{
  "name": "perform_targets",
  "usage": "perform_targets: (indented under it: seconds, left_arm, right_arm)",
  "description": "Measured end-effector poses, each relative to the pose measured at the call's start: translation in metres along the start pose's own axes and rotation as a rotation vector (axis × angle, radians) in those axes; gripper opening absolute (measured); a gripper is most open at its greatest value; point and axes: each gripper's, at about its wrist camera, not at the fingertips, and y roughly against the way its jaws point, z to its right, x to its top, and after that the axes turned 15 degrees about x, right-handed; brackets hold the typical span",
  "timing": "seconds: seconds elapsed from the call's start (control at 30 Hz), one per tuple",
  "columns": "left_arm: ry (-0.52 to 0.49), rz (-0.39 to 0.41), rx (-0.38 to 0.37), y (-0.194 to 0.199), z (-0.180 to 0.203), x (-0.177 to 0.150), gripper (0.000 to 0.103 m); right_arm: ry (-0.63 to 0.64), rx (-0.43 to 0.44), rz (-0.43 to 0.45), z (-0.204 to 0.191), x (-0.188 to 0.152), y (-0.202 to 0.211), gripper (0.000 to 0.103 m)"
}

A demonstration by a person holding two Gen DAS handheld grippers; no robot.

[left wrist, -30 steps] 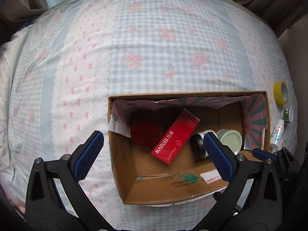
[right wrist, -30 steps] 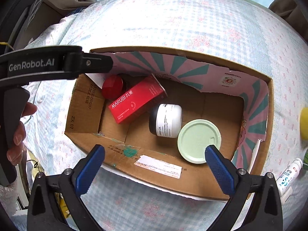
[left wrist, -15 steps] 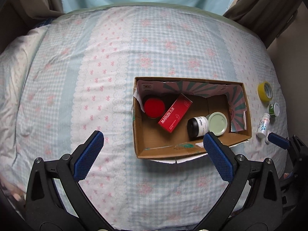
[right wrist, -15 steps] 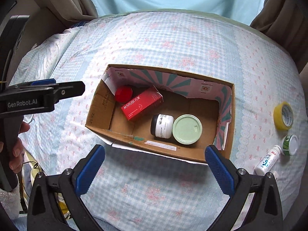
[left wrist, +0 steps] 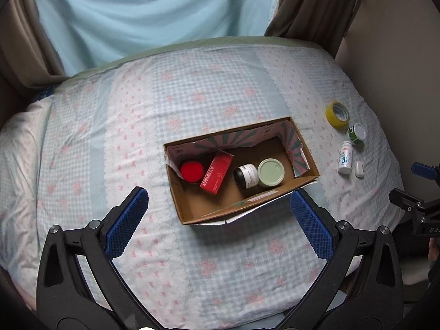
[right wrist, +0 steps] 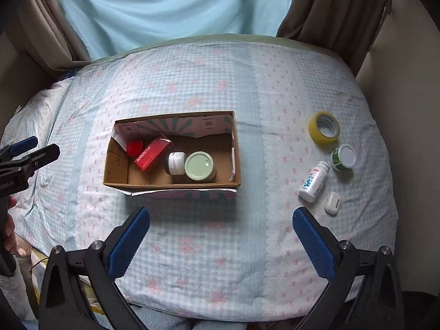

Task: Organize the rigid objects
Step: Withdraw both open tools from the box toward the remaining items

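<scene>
An open cardboard box (left wrist: pixel 192 214) (right wrist: pixel 176 184) lies on the bed. It holds a red-lidded jar (left wrist: pixel 191 171) (right wrist: pixel 134 147), a red carton (left wrist: pixel 217 176) (right wrist: pixel 152 155), a black-and-white jar (left wrist: pixel 246 176) (right wrist: pixel 175 162) and a pale green lid (left wrist: pixel 271 172) (right wrist: pixel 199 165). Right of the box lie a yellow tape roll (left wrist: pixel 337 114) (right wrist: pixel 324 128), a green-and-white jar (left wrist: pixel 357 133) (right wrist: pixel 343 157), a white bottle (left wrist: pixel 345 158) (right wrist: pixel 314 181) and a small white case (left wrist: pixel 359 169) (right wrist: pixel 333 203). My left gripper (left wrist: pixel 218 220) and right gripper (right wrist: pixel 221 236) are open and empty, high above the bed.
The bed has a blue-and-pink patterned sheet (left wrist: pixel 192 96) (right wrist: pixel 192 82). A light blue curtain (right wrist: pixel 170 5) and brown curtains (right wrist: pixel 335 8) hang behind it. A wall (right wrist: pixel 407 96) runs along the right side.
Both grippers have pulled up and back from the box, so the whole bed and the loose items on the right show. Both stayed open.
</scene>
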Motion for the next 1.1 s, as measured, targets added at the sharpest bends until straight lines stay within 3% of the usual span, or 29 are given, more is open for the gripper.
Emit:
perform_targets:
  seconds: [0.07, 0.33, 0.5, 0.83, 1.1]
  left_arm:
    - [-0.056, 0.02, -0.017, 0.003, 0.022, 0.008, 0.103]
    - [-0.241, 0.038, -0.077, 0.003, 0.123, 0.042, 0.103]
    - [-0.353, 0.006, -0.08, -0.017, 0.199, 0.072, 0.103]
    - [-0.658, -0.07, -0.063, -0.109, 0.374, 0.138, 0.103]
    - [-0.896, -0.112, -0.047, -0.205, 0.483, 0.153, 0.103]
  right_arm:
    - [-0.021, -0.051, 0.008, 0.017, -0.007, 0.014, 0.103]
    - [-0.119, -0.122, 0.031, 0.102, -0.024, 0.047, 0.103]
    - [-0.1, -0.1, -0.004, 0.155, -0.015, 0.045, 0.103]
    - [0.032, -0.068, -0.097, 0.263, 0.026, -0.011, 0.103]
    - [0.168, 0.004, -0.107, 0.322, 0.042, -0.088, 0.103]
